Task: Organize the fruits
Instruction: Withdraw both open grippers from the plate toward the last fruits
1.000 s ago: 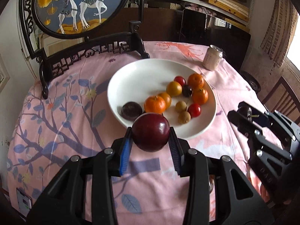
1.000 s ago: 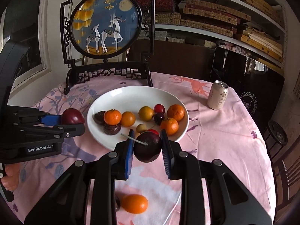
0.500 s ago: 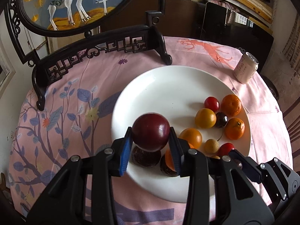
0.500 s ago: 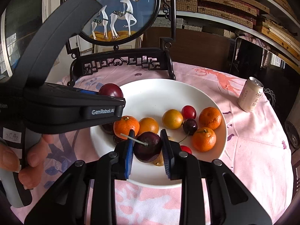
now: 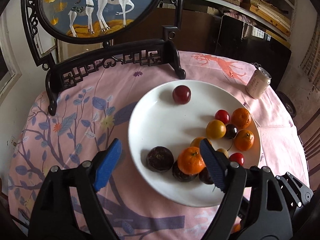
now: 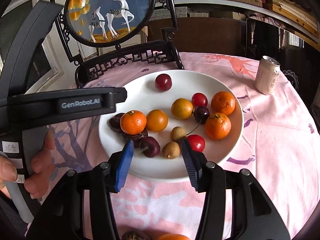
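Both grippers' jaws are spread empty; leftover fruit [image 6: 172, 236] on the bench is seen nearest the right gripper [image 6: 158, 160].

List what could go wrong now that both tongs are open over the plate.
The red plum sits alone on the sloped far side of the white plate; it may roll into the cluster. The mandarin rests atop dark fruits and could topple if nudged. The right tongs straddle the dark cherry and a longan; pulling back carelessly might knock them.
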The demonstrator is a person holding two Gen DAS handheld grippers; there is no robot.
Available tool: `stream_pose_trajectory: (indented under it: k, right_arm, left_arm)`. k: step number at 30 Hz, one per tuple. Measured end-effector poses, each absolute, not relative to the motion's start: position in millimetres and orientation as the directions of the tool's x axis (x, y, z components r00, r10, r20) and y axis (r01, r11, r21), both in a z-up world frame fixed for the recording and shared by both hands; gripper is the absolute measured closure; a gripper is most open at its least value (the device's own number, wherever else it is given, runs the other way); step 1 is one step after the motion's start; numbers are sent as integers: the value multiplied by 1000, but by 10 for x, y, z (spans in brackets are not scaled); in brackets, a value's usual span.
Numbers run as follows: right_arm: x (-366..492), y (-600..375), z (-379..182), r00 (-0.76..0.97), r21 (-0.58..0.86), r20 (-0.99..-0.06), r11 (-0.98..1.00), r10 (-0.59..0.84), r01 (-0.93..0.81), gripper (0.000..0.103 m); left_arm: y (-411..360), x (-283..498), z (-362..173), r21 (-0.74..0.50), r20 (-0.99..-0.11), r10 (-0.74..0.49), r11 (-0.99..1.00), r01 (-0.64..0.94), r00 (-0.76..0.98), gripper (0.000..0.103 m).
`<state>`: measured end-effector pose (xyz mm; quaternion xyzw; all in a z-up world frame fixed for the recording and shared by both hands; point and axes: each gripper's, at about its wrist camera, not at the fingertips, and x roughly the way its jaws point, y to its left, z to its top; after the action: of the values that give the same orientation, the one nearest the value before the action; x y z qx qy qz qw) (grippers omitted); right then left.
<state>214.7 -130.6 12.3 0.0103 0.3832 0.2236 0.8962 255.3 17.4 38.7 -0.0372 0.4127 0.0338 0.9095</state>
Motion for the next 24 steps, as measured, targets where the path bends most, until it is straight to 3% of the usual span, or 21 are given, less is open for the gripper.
stream_pose_trajectory:
  k: [24]
  right_arm:
    - [1138,-2073,-64,607,230,-709,931,359,-283,51]
  left_arm:
    - [-259,1275,-89,-4,-803,-43,998,67,595,17]
